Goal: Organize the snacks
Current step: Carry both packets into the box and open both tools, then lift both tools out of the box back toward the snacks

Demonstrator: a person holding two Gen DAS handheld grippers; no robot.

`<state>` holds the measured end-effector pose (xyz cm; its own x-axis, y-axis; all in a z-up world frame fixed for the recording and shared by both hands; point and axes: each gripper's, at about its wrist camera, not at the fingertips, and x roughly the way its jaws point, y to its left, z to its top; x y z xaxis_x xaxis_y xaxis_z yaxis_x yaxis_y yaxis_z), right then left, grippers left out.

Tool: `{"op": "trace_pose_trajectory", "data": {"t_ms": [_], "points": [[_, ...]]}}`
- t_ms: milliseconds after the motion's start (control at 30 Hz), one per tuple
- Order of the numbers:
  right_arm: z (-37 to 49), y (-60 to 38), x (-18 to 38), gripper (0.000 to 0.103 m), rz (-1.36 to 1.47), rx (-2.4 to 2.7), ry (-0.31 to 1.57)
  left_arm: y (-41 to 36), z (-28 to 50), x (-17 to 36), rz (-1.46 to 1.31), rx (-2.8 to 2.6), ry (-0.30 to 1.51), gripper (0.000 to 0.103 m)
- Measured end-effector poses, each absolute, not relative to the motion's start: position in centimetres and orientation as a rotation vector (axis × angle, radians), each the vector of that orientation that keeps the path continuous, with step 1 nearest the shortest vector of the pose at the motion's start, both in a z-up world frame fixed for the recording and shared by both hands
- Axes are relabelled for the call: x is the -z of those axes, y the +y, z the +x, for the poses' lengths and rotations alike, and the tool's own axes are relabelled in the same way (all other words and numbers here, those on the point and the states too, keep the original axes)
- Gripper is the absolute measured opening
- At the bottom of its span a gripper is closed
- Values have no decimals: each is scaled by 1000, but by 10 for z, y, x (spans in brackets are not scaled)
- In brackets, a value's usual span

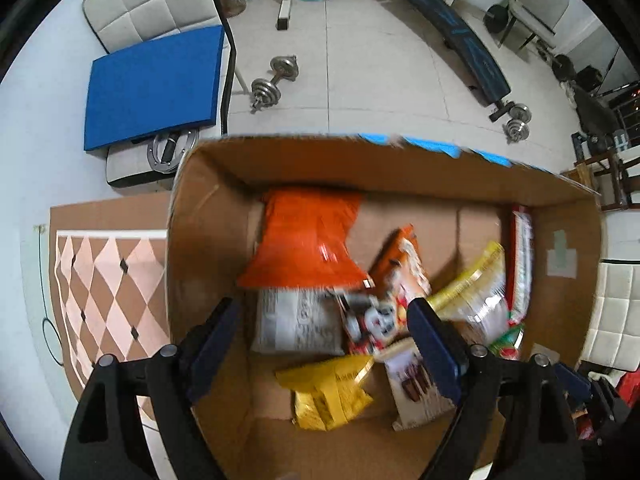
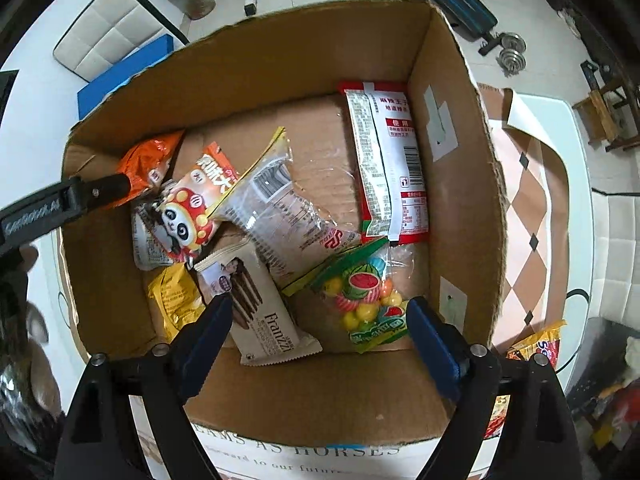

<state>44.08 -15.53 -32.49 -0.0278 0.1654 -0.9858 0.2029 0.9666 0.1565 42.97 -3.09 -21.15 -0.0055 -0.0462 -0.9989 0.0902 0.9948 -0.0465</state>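
Both grippers hang wide open and empty over the brown cardboard box (image 2: 460, 128): the left gripper (image 1: 324, 320) at lower centre of its view, the right gripper (image 2: 320, 320) likewise. Inside the box lie an orange foil bag (image 1: 308, 240), a panda-printed packet (image 2: 188, 216), a yellow pouch (image 1: 328, 392), a white Franzzi wafer pack (image 2: 268, 320), a bag of coloured candy balls (image 2: 364, 296) and a red-edged white packet (image 2: 384, 160) along the right wall.

Floor: dumbbell (image 1: 275, 81), blue mat (image 1: 154, 86) on padded white chair (image 1: 152, 0), sit-up bench (image 1: 454, 34). Diamond-pattern cloth (image 1: 108, 288) on table.
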Motion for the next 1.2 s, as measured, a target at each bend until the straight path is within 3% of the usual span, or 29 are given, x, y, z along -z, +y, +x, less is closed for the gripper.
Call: {"op": "trace_pose_trajectory", "data": {"t_ms": [700,867,1100,1200], "points": [[340,-158,233,91,216,-2,1361,-26,271,109,11,63,1262,85],[308,-173,248,91,355,-21,1389,-23,235,128,19,9,1280,85],[278,-185,325,91,588,-51,1446,-21,209,198,16,-26,1409,85],[278,-182,361,82,632,-57,1459,-22,202,224,33,-44,1437,85]]}}
